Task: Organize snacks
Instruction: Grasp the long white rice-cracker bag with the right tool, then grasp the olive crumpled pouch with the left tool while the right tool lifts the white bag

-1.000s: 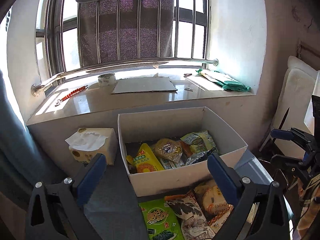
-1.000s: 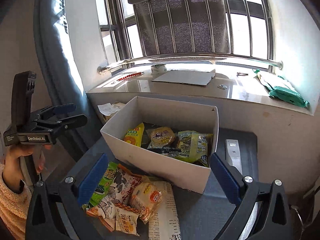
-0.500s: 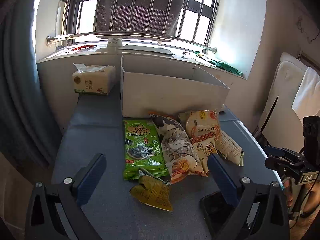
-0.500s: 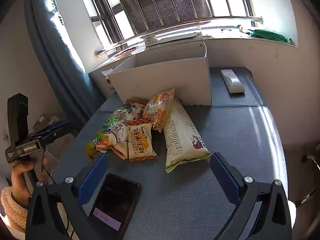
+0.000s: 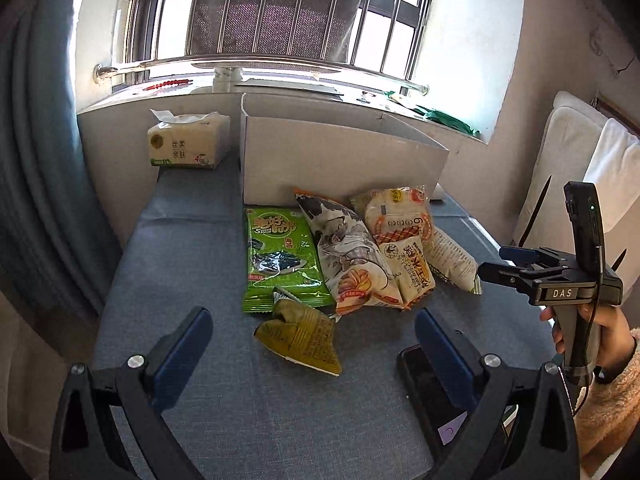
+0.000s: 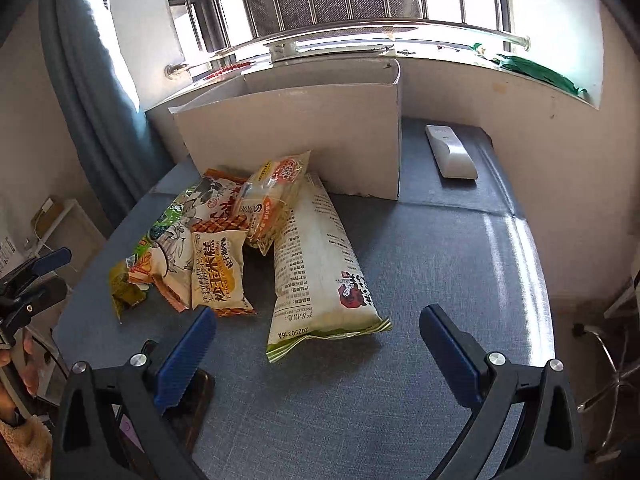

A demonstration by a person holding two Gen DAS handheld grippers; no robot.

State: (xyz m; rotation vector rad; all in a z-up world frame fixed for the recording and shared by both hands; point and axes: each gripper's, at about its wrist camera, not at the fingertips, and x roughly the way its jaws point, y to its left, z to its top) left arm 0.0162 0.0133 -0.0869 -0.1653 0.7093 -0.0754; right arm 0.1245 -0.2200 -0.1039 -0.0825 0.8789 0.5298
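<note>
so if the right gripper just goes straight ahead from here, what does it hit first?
Probably the long white snack bag lying just ahead between the open jaws of the right gripper; beyond it, the white cardboard box. Depth is hard to judge.

My snack packets (image 5: 352, 256) lie flat, overlapping in a heap just before the white box (image 5: 340, 160); one crumpled olive packet (image 5: 300, 334) lies nearest me.

Snack packs (image 5: 352, 256) piled before box (image 5: 340, 160); tissue pack (image 5: 188, 140) left of box; remote (image 6: 450, 152) right.
</note>
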